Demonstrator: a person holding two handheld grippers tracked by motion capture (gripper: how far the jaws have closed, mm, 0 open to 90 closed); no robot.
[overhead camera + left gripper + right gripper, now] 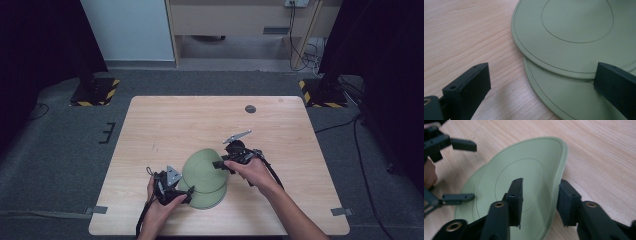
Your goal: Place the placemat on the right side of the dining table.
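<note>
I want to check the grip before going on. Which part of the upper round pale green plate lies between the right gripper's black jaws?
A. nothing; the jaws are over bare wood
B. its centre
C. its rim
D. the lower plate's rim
C: in the right gripper view the right gripper straddles the rim of the tilted upper pale green plate.

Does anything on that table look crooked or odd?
Yes: the upper green plate is tilted, its far edge raised between the right tongs while its near edge rests on the lower plate. No damage or spill shows.
</note>
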